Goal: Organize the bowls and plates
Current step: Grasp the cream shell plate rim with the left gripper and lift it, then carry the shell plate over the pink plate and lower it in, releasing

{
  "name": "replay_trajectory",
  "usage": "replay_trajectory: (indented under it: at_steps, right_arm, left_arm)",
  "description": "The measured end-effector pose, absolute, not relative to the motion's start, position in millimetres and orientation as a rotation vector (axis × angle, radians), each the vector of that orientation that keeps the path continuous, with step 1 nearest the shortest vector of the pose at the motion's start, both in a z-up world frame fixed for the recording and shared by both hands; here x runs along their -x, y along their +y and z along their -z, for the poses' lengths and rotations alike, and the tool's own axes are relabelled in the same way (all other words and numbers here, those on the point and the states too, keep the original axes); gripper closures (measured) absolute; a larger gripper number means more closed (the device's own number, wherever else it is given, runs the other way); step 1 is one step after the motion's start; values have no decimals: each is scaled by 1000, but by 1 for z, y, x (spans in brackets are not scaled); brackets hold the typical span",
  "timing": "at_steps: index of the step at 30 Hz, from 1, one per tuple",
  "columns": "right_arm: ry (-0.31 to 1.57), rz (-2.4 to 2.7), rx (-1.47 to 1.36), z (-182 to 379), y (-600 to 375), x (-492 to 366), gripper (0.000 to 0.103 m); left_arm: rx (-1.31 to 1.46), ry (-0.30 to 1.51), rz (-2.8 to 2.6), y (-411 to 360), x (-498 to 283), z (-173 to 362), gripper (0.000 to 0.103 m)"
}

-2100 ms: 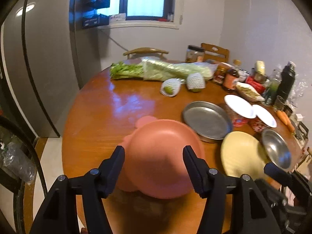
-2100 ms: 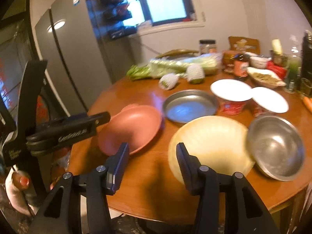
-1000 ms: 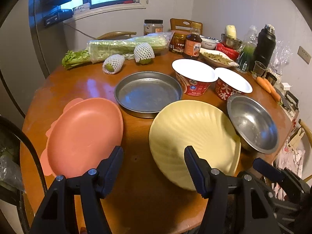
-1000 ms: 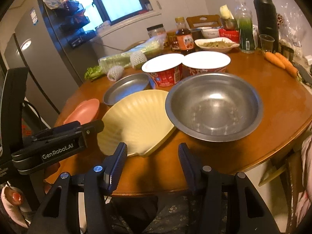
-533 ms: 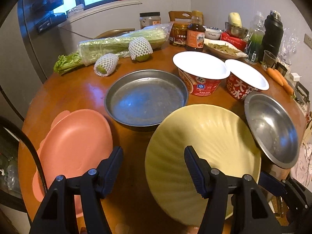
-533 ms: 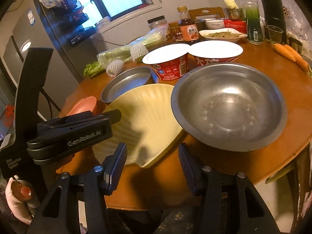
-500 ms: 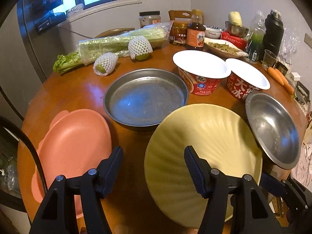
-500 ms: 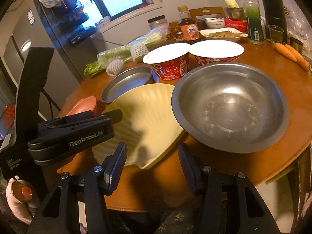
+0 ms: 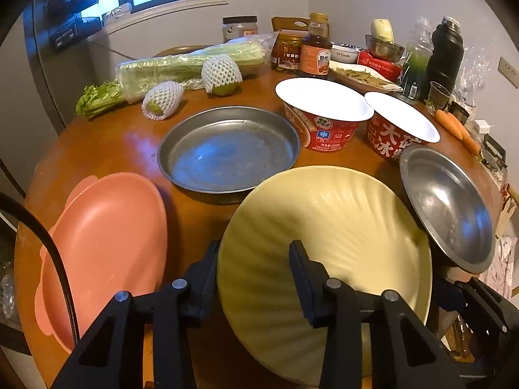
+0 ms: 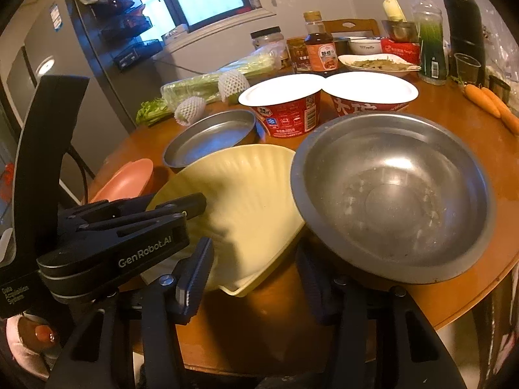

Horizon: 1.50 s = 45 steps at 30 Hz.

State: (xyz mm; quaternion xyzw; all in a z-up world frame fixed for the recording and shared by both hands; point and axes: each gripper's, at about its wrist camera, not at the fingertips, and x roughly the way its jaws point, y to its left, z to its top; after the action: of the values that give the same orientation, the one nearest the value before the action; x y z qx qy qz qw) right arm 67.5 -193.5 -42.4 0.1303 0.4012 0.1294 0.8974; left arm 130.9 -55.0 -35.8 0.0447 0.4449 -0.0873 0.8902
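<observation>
A: On the round wooden table (image 9: 107,149), near edge, sits the pale yellow shell-ribbed plate (image 9: 327,227). The left gripper (image 9: 254,269) now straddles its near-left rim, one finger outside, one on the inner face. The jaws have just been closing, narrower than half a second ago, with the rim between them.

B: Gripped?

A: Looks like the pads are pressing the rim, so I call it held. The plate's right side seems tipped, but I can't tell whether it's off the table.

B: Right gripper?

A: The right gripper (image 10: 256,269) stands at middling width, holding nothing; the plate's squared corner lies between its fingers, untouched. The round stainless steel bowl (image 10: 392,194) overlaps the plate's right edge just ahead of it.

B: Other dishes?

A: The salmon-pink oval plastic plate (image 9: 103,240) sits left, apart. The flat round metal pan (image 9: 227,149) sits behind, close to the yellow plate.

B: Meaning?

A: Probably the grasp step of stacking; the steel bowl riding on that edge could slide.
</observation>
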Motion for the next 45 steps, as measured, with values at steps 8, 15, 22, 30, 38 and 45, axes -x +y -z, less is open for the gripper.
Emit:
replay_trajectory:
  at_steps: [8,15,22,30,38,45]
  right_arm:
    - [815,-298,-242,35,-185,-61,50]
    - [789,-330,-204,21,-169,-56,50]
    - [760,-383,-145,3,-135,-59,50]
    - [744,-436,-84,-8,-88,-78,50]
    - [769,-445,-61,-2,-59,-95,50]
    - [797,-446,-53,7,-47,-104,50]
  left_arm:
    - [-68,907,171,-42,-114,25,61]
    - [-54,869,143,-23,-101,9,61]
    - [-21,833,84,15,-92,-9,61]
    - [-15,820,20,57,-106,-15,61]
    - [1,832,11,79,-119,-5,61]
    - [15,854,26,91,-128,7,61]
